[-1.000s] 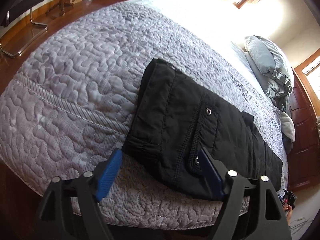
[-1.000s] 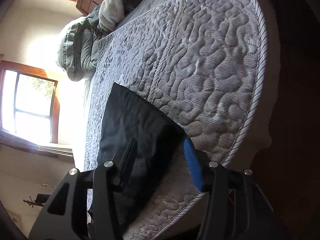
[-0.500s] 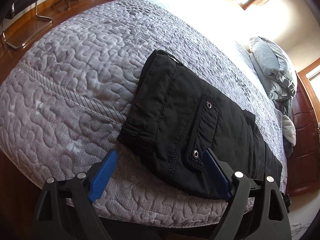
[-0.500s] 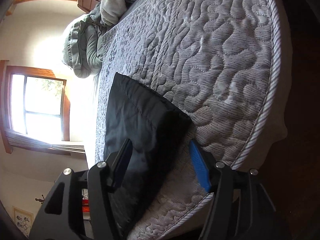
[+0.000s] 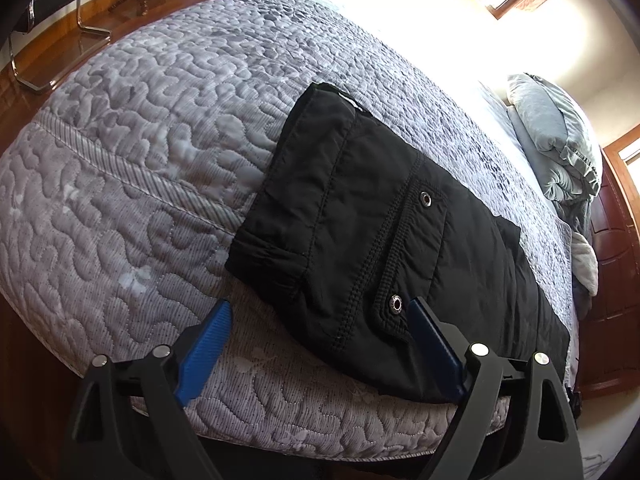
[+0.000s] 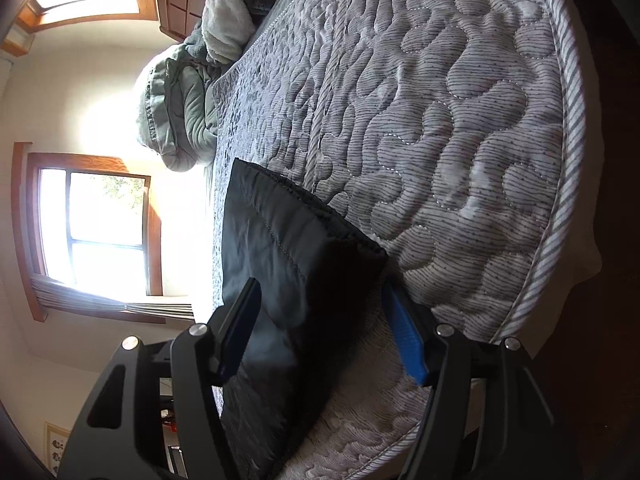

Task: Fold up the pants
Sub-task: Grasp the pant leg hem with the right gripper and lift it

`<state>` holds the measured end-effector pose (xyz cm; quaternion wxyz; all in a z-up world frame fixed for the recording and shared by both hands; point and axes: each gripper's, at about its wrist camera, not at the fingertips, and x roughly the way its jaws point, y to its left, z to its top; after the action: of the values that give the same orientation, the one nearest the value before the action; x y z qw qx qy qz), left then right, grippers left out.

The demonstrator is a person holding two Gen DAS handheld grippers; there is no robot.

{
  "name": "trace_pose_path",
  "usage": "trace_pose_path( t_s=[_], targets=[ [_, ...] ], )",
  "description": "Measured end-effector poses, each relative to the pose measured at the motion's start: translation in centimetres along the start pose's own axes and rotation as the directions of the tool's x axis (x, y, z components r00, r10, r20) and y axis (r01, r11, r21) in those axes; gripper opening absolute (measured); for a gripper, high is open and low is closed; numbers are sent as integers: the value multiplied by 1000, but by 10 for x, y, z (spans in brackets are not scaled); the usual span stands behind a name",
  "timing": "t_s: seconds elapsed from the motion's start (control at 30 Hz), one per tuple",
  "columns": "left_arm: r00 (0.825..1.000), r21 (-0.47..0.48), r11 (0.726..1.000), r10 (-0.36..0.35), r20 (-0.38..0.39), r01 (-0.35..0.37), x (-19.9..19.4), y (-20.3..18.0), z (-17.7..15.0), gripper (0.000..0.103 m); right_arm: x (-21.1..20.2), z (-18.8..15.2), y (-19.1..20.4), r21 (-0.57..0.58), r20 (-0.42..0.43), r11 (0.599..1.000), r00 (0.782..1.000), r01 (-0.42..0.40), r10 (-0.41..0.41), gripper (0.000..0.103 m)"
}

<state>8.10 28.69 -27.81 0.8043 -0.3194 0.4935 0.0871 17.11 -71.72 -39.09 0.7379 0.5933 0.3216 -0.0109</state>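
While the pants [image 5: 384, 248] lie flat along the bed's [image 5: 132, 152] near edge, their long axis runs with that edge, waistband at our left and legs stretching right toward the pillows [image 5: 560, 140]. Our left gripper [image 5: 316, 328] hangs wide and empty just before the waistband corner; our right gripper [image 6: 320, 320], equally wide and empty, straddles the leg end. Each hand is nearest its own end.
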Motion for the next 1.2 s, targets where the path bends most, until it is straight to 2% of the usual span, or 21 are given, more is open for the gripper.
trace_pose_path(
  t_s=[0.13,0.2,0.37,0.47,0.53,0.6,0.77,0.93,1.2],
  targets=[
    [1000,-8,1000,9,-9,-9,4,-2,-1,89,2,0,-2,-10,7,999,999,-38,38,63],
    [1000,-6,1000,12,-15,-12,5,-3,-2,89,2,1,-8,-4,3,999,999,-48,48,59],
    [999,6,999,32,-22,-32,10,-6,0,89,3,4,-7,-18,-2,997,997,-72,72,60],
    [999,4,999,35,-25,-34,12,-6,1,89,6,5,-9,-18,-18,997,997,-80,80,35],
    [999,10,999,40,-28,-39,14,-8,3,89,6,5,-7,-24,-21,996,996,-88,88,26],
    [999,11,999,43,-27,-42,14,-9,3,89,4,4,1,-45,-14,995,996,-86,85,22],
    [999,1,999,37,-22,-37,14,-9,4,89,-3,1,34,-138,10,990,999,-29,31,17],
    [1000,4,1000,23,-14,-23,10,-7,5,89,-10,-7,84,-255,31,967,1000,12,-4,16],
    [1000,16,1000,-4,-11,4,9,-7,5,89,-20,-31,168,-463,60,884,997,70,-48,15]
  ],
)
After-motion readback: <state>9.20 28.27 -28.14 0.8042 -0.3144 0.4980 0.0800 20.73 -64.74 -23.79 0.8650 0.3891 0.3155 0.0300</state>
